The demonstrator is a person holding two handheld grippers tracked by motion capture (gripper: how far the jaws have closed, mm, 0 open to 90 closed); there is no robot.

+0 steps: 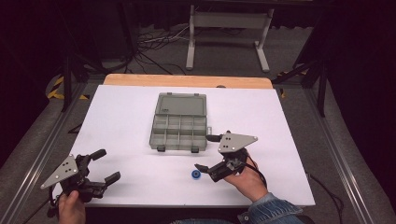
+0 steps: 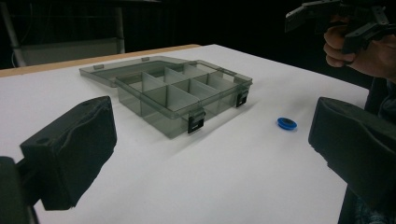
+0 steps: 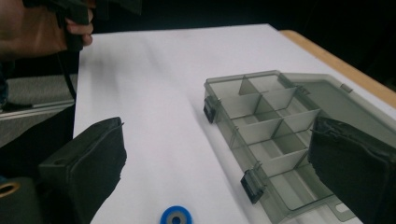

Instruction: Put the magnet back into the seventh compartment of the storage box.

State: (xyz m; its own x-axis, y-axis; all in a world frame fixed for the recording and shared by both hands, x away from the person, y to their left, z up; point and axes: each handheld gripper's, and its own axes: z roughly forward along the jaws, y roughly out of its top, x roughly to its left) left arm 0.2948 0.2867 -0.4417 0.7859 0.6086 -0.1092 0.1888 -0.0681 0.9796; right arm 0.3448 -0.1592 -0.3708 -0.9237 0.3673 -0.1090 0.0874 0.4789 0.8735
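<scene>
Ring [image 1: 195,174], small and blue, lies flat on the white tabletop [image 1: 121,116], just in front of the right tool [image 1: 207,154] and untouched. I see my right tool's jaws spread wide, empty, the ring low between them in the right gripper view [image 3: 175,215]. Grey compartment box [image 1: 179,129] sits open beyond it, lid laid back, near the tabletop's centre. My left tool [image 1: 106,165] hangs at the near left corner, well apart, jaws wide and empty.

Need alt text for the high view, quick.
Open grey compartment box lies mid-table on the white sheet, lid flat behind it. A small blue ring sits in front, beside the open right gripper; the open left gripper waits at the near-left corner.
</scene>
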